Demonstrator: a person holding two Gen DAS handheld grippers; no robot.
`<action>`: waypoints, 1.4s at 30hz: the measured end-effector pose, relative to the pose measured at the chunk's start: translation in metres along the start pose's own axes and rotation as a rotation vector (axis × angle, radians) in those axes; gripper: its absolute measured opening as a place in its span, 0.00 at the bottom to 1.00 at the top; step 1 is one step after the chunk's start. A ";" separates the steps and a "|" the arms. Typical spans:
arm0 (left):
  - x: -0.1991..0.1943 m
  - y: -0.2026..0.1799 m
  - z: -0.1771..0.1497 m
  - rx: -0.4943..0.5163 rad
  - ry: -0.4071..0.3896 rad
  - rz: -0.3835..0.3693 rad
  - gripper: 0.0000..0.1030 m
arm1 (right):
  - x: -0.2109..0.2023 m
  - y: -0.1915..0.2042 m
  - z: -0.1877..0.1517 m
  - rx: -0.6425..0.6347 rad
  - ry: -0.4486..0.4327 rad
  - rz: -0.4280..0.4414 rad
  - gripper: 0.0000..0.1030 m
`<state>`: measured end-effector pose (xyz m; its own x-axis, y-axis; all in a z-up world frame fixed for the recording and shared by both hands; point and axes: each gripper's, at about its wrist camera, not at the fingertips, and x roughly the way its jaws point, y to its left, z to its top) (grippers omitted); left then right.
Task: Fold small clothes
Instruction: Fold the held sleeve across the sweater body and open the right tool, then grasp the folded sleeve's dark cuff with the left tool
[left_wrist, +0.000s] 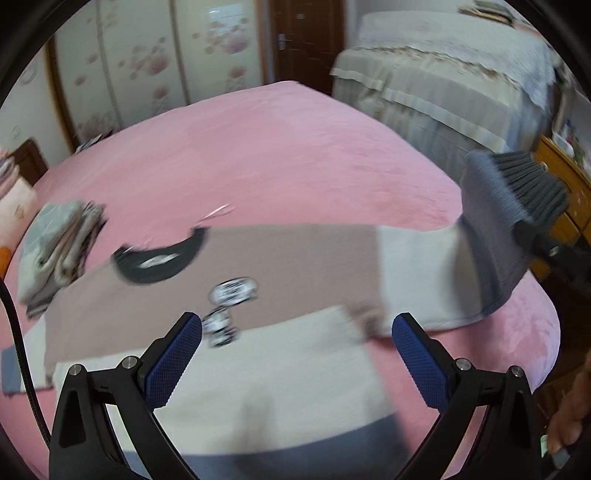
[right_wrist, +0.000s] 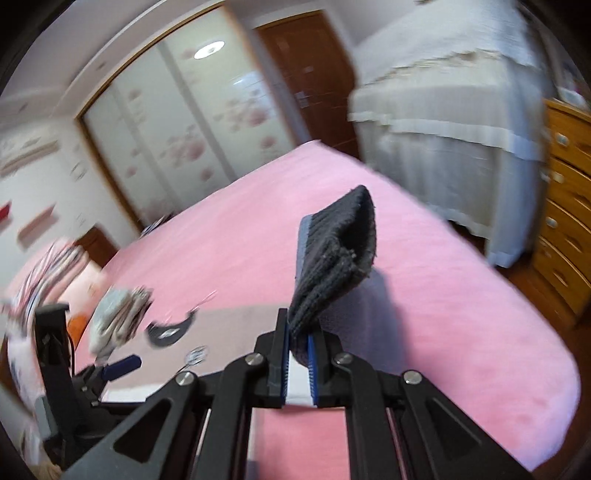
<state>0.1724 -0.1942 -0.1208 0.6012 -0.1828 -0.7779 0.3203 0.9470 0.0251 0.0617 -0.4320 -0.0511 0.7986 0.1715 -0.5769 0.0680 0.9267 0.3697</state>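
Note:
A small sweatshirt (left_wrist: 280, 266) lies spread on the pink bed: mauve chest, cream sleeves, grey-blue lower parts, a dark collar (left_wrist: 159, 264) and a black-and-white print (left_wrist: 232, 291). My left gripper (left_wrist: 295, 350) is open and empty, hovering over the near cream part. My right gripper (right_wrist: 298, 350) is shut on the sweatshirt's dark ribbed sleeve cuff (right_wrist: 332, 258) and holds it lifted above the bed. In the left wrist view that cuff (left_wrist: 517, 192) and raised sleeve show at the right. The sweatshirt also shows low left in the right wrist view (right_wrist: 221, 332).
A stack of folded clothes (left_wrist: 55, 251) sits on the pink bed (left_wrist: 258, 155) at the left. A second bed with a grey cover (left_wrist: 443, 85) stands behind. A wooden dresser (right_wrist: 565, 221) is at the right. A wardrobe with floral doors (left_wrist: 147, 62) is at the back.

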 end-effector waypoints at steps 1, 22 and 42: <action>-0.004 0.016 -0.005 -0.019 0.002 0.012 0.99 | 0.009 0.011 -0.004 -0.009 0.021 0.023 0.08; 0.024 0.140 -0.070 -0.249 0.137 -0.097 0.99 | 0.117 0.144 -0.141 -0.345 0.335 0.062 0.40; 0.082 0.100 -0.078 -0.417 0.315 -0.502 0.58 | 0.037 0.116 -0.148 -0.364 0.224 -0.037 0.47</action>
<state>0.1968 -0.0941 -0.2314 0.1950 -0.5965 -0.7786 0.1587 0.8025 -0.5751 0.0102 -0.2686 -0.1375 0.6469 0.1669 -0.7441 -0.1535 0.9843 0.0873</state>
